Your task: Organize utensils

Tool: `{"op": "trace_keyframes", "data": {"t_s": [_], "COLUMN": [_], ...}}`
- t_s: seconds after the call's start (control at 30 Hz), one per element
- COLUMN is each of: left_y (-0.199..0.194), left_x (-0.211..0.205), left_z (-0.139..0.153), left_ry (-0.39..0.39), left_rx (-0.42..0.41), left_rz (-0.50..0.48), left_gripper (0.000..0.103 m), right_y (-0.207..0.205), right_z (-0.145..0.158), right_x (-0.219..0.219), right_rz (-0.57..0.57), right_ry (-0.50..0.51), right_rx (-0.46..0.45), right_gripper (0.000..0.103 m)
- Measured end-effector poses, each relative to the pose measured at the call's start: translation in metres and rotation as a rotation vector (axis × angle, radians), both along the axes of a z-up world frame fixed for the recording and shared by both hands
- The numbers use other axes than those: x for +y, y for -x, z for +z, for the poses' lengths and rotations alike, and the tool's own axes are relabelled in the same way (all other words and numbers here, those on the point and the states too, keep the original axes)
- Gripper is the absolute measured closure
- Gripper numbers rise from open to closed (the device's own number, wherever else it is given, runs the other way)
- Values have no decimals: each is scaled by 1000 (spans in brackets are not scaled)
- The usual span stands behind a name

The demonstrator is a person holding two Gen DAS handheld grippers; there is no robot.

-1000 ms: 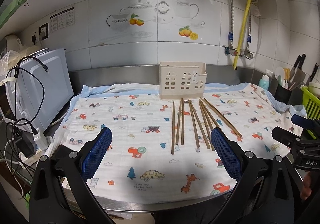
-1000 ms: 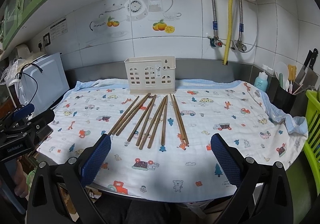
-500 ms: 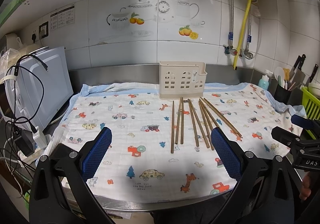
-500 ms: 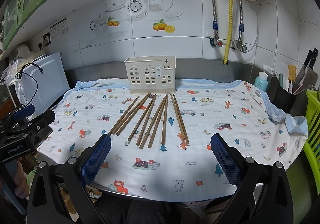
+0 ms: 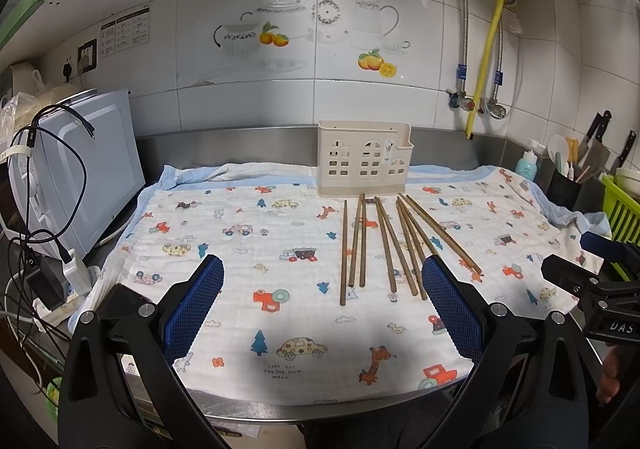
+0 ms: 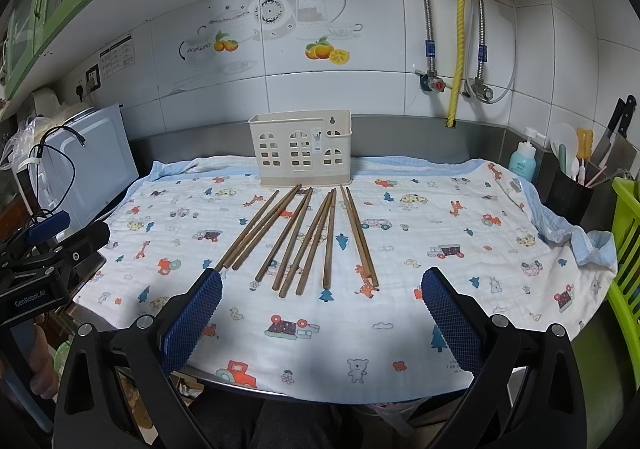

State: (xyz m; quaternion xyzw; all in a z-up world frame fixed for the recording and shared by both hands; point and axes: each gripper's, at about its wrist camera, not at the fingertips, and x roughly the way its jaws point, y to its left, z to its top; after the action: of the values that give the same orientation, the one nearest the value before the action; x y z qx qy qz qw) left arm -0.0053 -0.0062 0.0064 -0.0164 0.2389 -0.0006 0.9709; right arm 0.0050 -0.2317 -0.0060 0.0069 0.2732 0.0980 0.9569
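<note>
We hold both grippers short of a row of chopsticks (image 6: pixel 308 237) laid out on a cartoon-print cloth (image 6: pixel 440 233) over the worktop. From the right gripper (image 6: pixel 320 313) the sticks lie at 12 o'clock, their near tips just ahead of the jaws and between them; from the left gripper (image 5: pixel 322 309) they lie toward 1 o'clock, with the rightmost tips close to its right pad. The long axes run away from us, fanning toward the cream holder (image 6: pixel 301 147) that stands upright at the far end of the row, just beyond the far tips. We judge the right gripper better centred for a first pick. Both pairs of jaws are spread wide and hold nothing. We count ten chopsticks, though two pairs lie so close that the number is uncertain, one holder and two grippers.
</note>
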Motion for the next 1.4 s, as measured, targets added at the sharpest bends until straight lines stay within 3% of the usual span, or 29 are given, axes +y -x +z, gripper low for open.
{"op": "trace_keyframes", "data": {"t_s": [0.8,1.4], "left_y": [-12,-52], "left_x": [0,6], "left_z": [-11,-29], "left_ry": [12,50], "left_rx": [29,105], "left_rz": [-2,0], "left_gripper": [5,5], "right_y": [-12,-43], "right_z": [-9,-25], "right_x": [6,4], "right_rz": [13,27], "right_ry": [9,20], "right_rx": [24,66], "right_gripper": [6,6]}}
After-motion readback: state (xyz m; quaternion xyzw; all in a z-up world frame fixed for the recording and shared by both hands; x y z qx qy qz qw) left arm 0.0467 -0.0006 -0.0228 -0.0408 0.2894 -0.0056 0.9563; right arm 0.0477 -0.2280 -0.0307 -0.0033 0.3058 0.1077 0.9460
